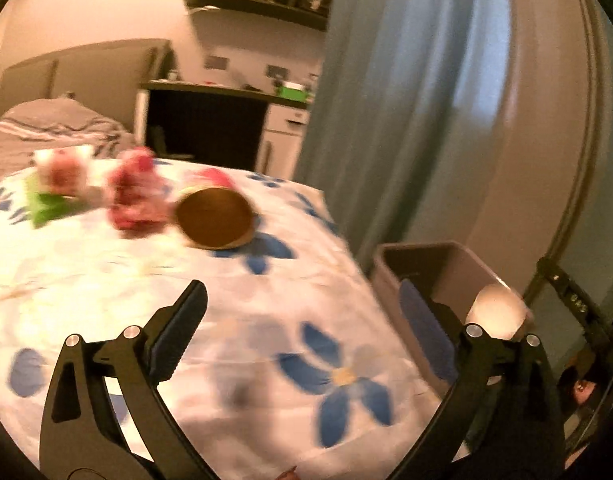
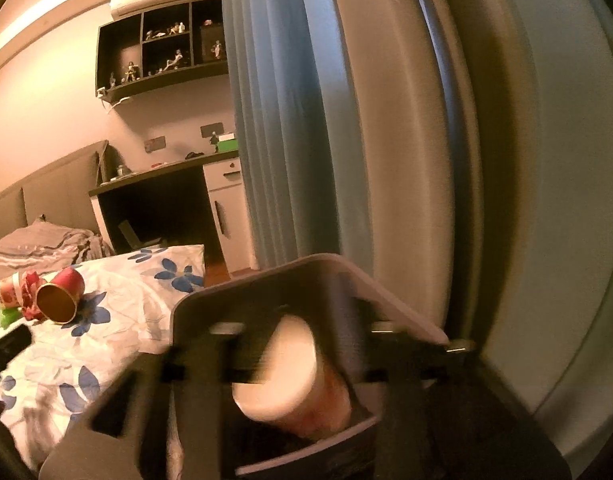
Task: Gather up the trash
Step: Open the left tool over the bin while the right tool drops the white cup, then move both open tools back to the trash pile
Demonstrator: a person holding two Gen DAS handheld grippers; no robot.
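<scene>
My left gripper point(image 1: 302, 292) hangs wide open over the flowered bedspread point(image 1: 266, 360) with nothing between its fingers. Beyond it a red paper cup point(image 1: 214, 218) point(image 2: 60, 298) lies on its side, its brown inside facing me. A crumpled red wrapper point(image 1: 134, 196) point(image 2: 28, 294), a white and red cup point(image 1: 62, 172) and a green scrap point(image 1: 46, 204) lie to its left. My right gripper point(image 2: 298, 326) is blurred over the grey bin point(image 2: 266, 276) point(image 1: 426, 246), jaws apart. A pale cup point(image 2: 290, 380) point(image 1: 494, 312) sits tilted and loose between them, above the bin's opening.
The bin stands beside the bed's right edge. A blue curtain point(image 2: 274, 120) and a pale wall panel point(image 2: 406, 160) rise behind it. A dark desk point(image 1: 210, 120) with white drawers stands past the bed, and a striped pillow point(image 1: 46, 124) lies at the far left.
</scene>
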